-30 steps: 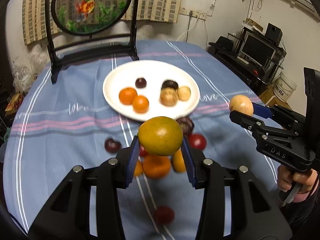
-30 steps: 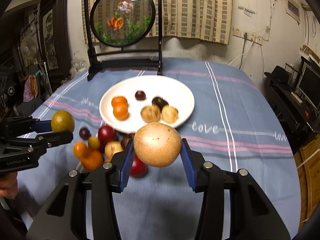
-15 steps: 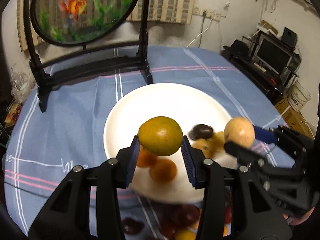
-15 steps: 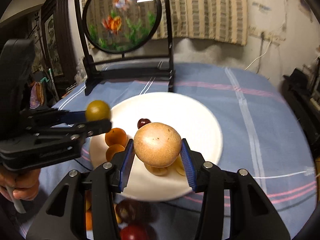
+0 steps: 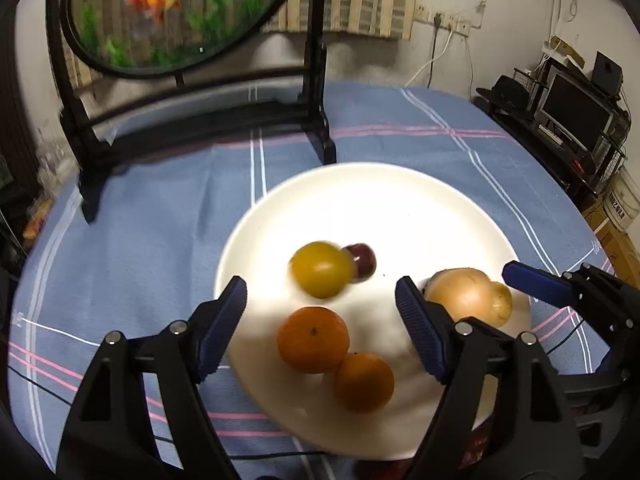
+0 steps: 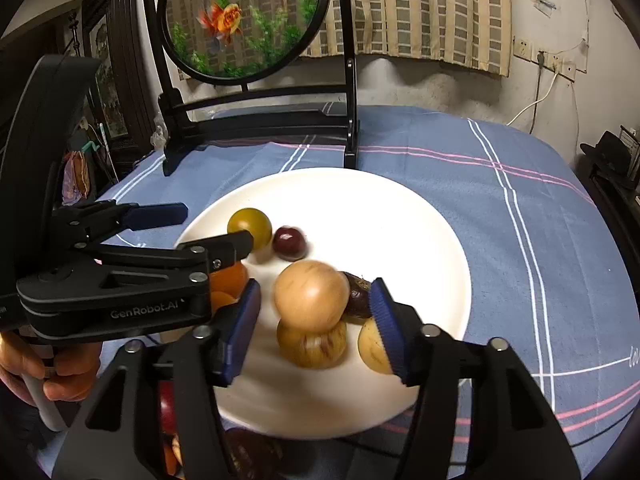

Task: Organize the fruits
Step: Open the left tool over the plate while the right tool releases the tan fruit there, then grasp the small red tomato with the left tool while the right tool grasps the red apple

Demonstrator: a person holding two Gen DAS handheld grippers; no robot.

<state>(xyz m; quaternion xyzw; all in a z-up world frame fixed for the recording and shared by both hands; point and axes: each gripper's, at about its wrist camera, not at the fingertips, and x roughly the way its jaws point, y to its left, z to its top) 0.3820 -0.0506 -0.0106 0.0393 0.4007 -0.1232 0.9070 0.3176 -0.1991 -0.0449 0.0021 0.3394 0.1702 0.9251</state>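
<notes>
The left tool (image 6: 218, 226), gripped by a hand (image 6: 48, 368) at the lower left, reads "GenRobot.AI" along its side, and both tools point down over the white plate (image 5: 400, 208) on the blue-clothed counter (image 5: 140, 240). Its jaws have just been opening and stand wide, holding nothing, with the yellow-green citrus (image 5: 322, 269) loose on the plate just beyond them beside a dark plum (image 5: 362, 261). The right tool (image 6: 316, 320) has also just been opening, its pads clear of the tan round fruit (image 6: 311, 295) between them, which rests on a brown fruit (image 6: 312, 346) near the plate's near edge.
</notes>
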